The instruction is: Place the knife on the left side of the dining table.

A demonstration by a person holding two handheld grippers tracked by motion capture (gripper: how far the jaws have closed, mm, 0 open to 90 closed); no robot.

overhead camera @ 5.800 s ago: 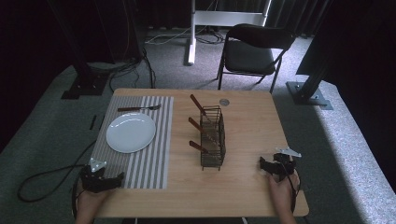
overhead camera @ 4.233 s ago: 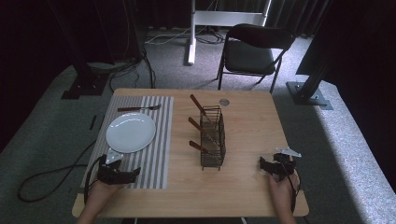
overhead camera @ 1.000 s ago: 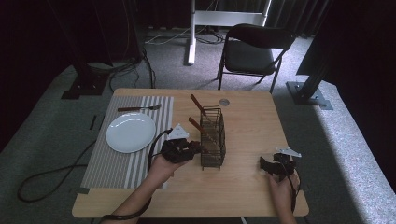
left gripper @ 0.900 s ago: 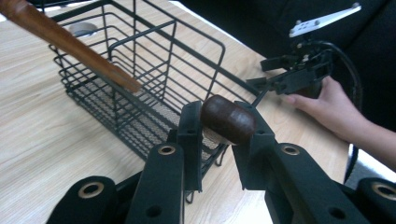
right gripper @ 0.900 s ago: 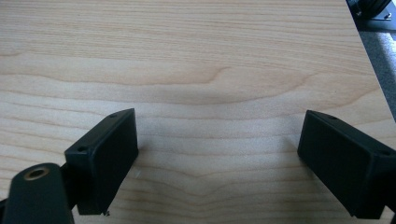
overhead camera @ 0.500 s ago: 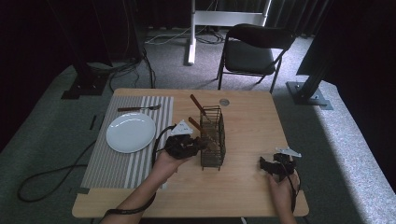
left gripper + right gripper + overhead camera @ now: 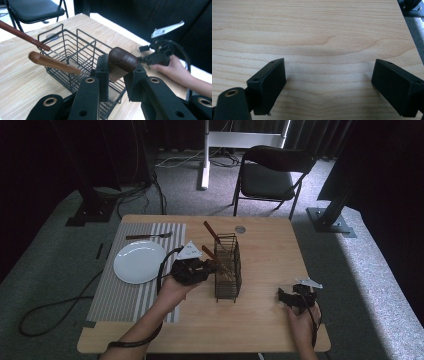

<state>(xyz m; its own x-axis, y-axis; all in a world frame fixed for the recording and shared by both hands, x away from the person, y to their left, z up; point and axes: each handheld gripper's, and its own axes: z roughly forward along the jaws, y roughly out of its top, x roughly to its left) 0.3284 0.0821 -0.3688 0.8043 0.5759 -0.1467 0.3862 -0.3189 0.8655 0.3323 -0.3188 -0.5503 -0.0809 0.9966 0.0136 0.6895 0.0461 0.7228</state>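
Having crossed from the table's near-left edge, left gripper [image 7: 116,75] is clamping a wooden handle [image 7: 122,60] at the wire basket [image 7: 227,267] w/ right gripper [image 7: 328,86] resting wide open nearby; next move is probably lifting it straight up.

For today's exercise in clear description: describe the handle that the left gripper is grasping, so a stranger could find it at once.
Start at the wooden table and find the black wire basket near its middle. Three wooden handles rise from it; the one meant is the dark wooden handle nearest the person, between the jaws of the left gripper. It is thicker and darker than the two slim ones.
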